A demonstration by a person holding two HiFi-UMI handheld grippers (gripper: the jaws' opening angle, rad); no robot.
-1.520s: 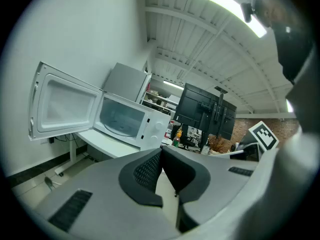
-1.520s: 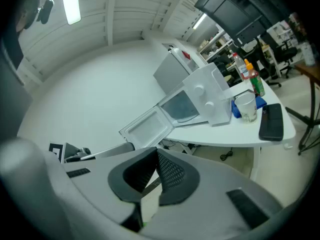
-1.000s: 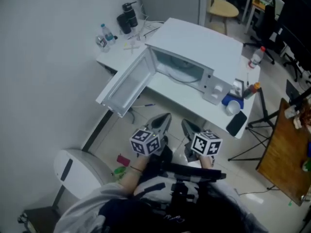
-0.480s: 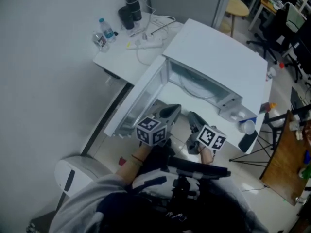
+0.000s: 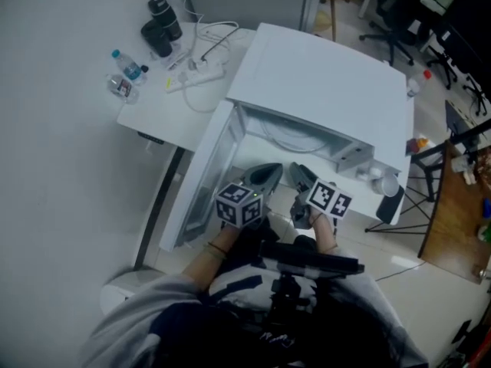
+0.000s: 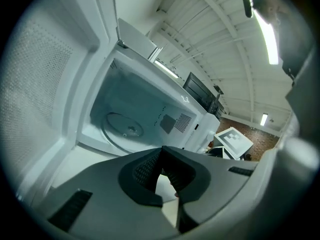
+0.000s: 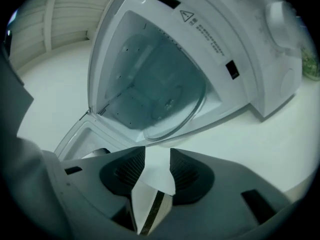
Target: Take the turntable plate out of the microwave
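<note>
The white microwave [image 5: 322, 67] stands on a white desk with its door [image 5: 201, 182] swung open to the left. Inside lies the round glass turntable plate [image 6: 122, 129], flat on the cavity floor; its rim also shows in the right gripper view [image 7: 197, 109] and faintly in the head view [image 5: 295, 139]. Both grippers hover just in front of the cavity mouth, apart from the plate. My left gripper [image 5: 265, 176] [image 6: 161, 153] is shut with nothing in it. The jaws of my right gripper [image 5: 299, 176] [image 7: 157, 156] are opening, and only the white desk shows between them.
Left of the microwave the desk carries a water bottle [image 5: 126, 66], a black flask [image 5: 161, 27] and a power strip with cables [image 5: 201, 71]. At its right end are a cup [image 5: 387, 184] and a dark phone [image 5: 390, 205]. A white bin [image 5: 126, 301] stands on the floor lower left.
Both grippers have moved forward, from over the floor to just before the cavity mouth. The head camera has come closer, so the microwave sits nearer and more central.
</note>
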